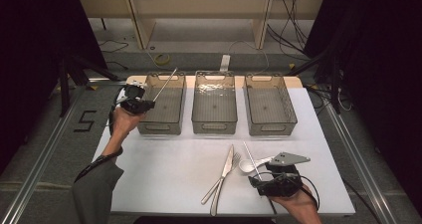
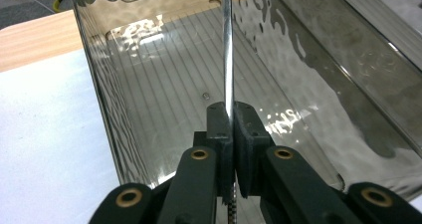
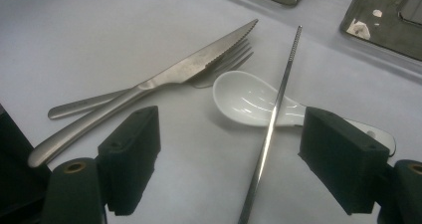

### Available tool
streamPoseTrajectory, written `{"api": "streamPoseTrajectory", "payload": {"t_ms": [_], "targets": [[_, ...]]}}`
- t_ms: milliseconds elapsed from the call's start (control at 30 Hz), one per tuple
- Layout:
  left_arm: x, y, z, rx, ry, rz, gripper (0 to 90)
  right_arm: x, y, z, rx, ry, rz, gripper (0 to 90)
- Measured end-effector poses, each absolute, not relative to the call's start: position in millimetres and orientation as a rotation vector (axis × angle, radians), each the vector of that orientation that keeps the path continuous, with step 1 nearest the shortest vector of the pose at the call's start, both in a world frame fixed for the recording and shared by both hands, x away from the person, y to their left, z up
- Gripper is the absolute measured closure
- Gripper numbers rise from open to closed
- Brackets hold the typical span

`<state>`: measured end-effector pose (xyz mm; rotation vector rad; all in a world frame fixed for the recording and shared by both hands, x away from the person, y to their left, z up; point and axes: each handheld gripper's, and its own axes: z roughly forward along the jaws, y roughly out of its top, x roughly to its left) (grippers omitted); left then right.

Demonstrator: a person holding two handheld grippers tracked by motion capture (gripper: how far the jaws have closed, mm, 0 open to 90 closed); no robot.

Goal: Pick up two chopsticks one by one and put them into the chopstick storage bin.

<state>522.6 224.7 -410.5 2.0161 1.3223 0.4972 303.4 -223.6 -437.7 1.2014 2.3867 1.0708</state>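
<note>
My left gripper (image 1: 141,104) (image 2: 232,115) is shut on a metal chopstick (image 1: 164,84) (image 2: 227,55), which points up and slants over the left clear bin (image 1: 159,128) (image 2: 149,99). My right gripper (image 1: 263,178) (image 3: 234,149) is open low over the table at the front right. Between its jaws a second metal chopstick (image 1: 250,157) (image 3: 273,114) lies across a white spoon (image 1: 246,167) (image 3: 241,97). Left of the spoon a knife (image 1: 227,165) (image 3: 164,77) rests over a fork (image 1: 215,203) (image 3: 231,59).
Three clear grey bins stand in a row at the back of the white table (image 1: 164,174): the left one, a middle one (image 1: 214,128) and a right one (image 1: 272,128). All look bare inside. A person's forearms enter from the bottom.
</note>
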Motion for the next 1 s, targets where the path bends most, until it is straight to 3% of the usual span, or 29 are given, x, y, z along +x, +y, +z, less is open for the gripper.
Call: {"api": "streamPoseTrajectory", "payload": {"t_ms": [400,467,600,1000], "targets": [[529.5,227.1,-416.9,1.995,1.405,0.505,83.8,303.4,-222.9,-437.3,1.195,2.396,1.077,24.9],[530.2,226.8,-417.2,1.983,1.413,0.503,71.6,303.5,-223.2,-437.3,1.196,2.397,1.076,24.9],[528.6,227.5,-412.9,1.97,1.417,0.507,66.5,303.9,-223.2,-437.2,1.197,2.399,1.078,24.9],[498.4,221.7,-403.2,1.875,1.38,0.359,31.2,308.0,-226.2,-431.5,1.211,2.411,1.037,24.9]]}}
